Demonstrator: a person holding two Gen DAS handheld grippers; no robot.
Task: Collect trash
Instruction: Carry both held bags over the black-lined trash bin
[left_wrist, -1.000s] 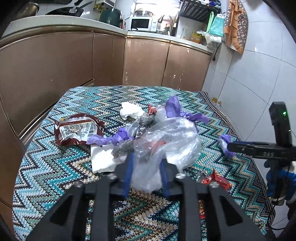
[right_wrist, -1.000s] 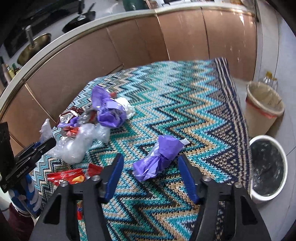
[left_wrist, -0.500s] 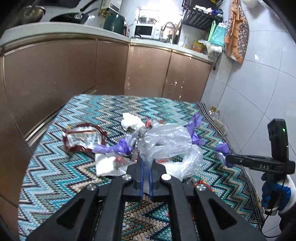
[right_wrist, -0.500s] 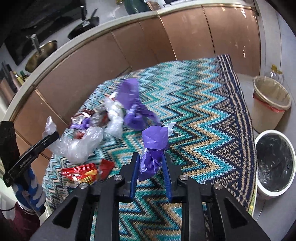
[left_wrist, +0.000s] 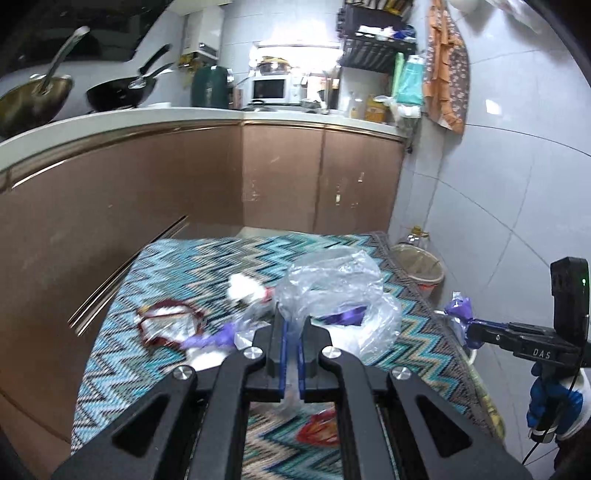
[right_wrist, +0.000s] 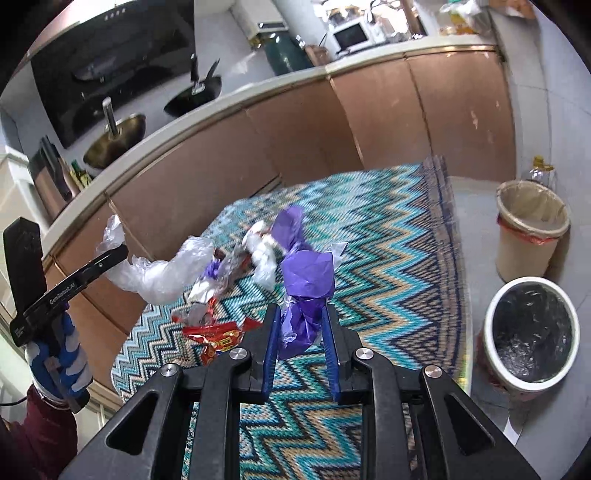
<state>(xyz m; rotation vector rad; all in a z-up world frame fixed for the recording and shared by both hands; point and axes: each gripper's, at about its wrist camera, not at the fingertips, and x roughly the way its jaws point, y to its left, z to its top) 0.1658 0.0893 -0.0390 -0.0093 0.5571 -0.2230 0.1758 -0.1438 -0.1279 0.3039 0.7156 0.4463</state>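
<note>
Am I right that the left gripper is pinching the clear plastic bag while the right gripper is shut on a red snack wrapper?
Not quite. The left gripper does pinch the clear plastic bag, but the right gripper is shut on a purple bag, as the right wrist view shows. The red snack wrapper lies on the tablecloth.

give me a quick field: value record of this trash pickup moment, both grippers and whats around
left gripper: shut on clear plastic bag, lifted off the table
right gripper: shut on purple wrapper
left on table: red snack packet, white tissue, opened foil packet
table cover: zigzag tablecloth
bins on floor: white bin with black liner, beige bin
</note>
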